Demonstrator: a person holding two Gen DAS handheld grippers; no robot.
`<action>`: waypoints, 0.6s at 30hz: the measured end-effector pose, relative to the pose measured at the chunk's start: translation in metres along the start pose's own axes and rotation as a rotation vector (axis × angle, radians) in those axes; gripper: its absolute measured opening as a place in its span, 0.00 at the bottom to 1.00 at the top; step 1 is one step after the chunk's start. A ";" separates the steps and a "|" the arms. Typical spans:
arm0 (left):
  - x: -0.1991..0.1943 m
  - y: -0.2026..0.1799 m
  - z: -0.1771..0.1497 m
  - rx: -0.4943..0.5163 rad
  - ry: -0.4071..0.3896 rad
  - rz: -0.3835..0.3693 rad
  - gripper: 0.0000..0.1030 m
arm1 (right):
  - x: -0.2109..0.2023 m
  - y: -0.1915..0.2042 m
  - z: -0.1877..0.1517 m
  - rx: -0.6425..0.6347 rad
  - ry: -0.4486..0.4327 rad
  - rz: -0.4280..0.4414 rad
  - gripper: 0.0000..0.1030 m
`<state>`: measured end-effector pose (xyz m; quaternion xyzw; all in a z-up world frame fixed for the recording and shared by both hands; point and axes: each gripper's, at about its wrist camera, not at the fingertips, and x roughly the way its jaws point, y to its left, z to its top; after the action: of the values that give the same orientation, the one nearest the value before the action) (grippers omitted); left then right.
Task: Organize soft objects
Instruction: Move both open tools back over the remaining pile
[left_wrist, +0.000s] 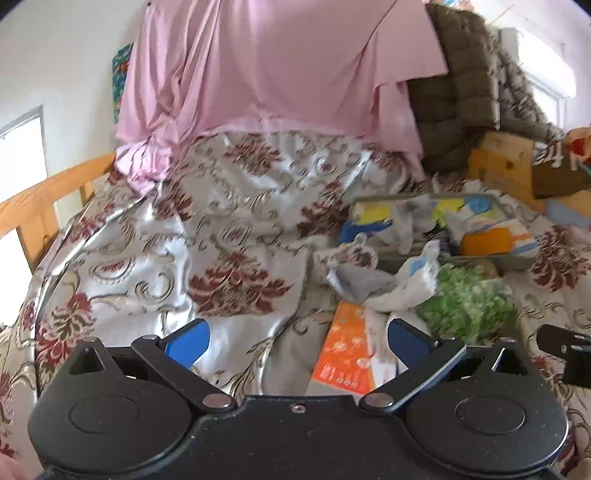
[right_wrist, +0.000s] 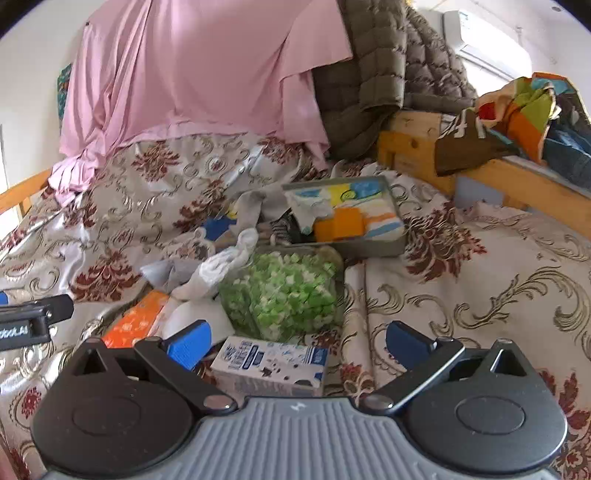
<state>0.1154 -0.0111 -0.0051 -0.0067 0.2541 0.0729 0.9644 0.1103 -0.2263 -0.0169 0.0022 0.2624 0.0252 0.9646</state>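
Two spread, empty tools (left_wrist: 298, 339) (right_wrist: 298, 341) just short of rumpled socks (right_wrist: 218, 269) (left_wrist: 373, 277).

Little can be read. Large white digits "4" are printed on the brown cloth (right_wrist: 466, 142), up and right of the right gripper (right_wrist: 297, 341). Blue print is seen on the white carton (right_wrist: 271, 363) between its fingers, illegible. Lettering on the black part (right_wrist: 22, 325) at far left is blurred.

Daylight is coming through a window (left_wrist: 22, 147) in the white wall (left_wrist: 66, 55), beside a wooden bed frame (right_wrist: 517, 177), below an air conditioner (right_wrist: 484, 40).
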 end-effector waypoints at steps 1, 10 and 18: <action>0.002 0.000 0.000 -0.002 0.013 0.009 0.99 | 0.002 0.002 -0.001 -0.006 0.007 0.006 1.00; 0.013 -0.001 -0.002 0.015 0.087 0.028 0.99 | 0.011 0.016 -0.005 -0.056 0.046 0.040 1.00; 0.019 -0.002 -0.003 0.026 0.114 0.066 0.99 | 0.017 0.015 -0.004 -0.038 0.059 0.047 1.00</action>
<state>0.1306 -0.0104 -0.0177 0.0102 0.3099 0.1009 0.9454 0.1219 -0.2102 -0.0287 -0.0107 0.2899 0.0530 0.9555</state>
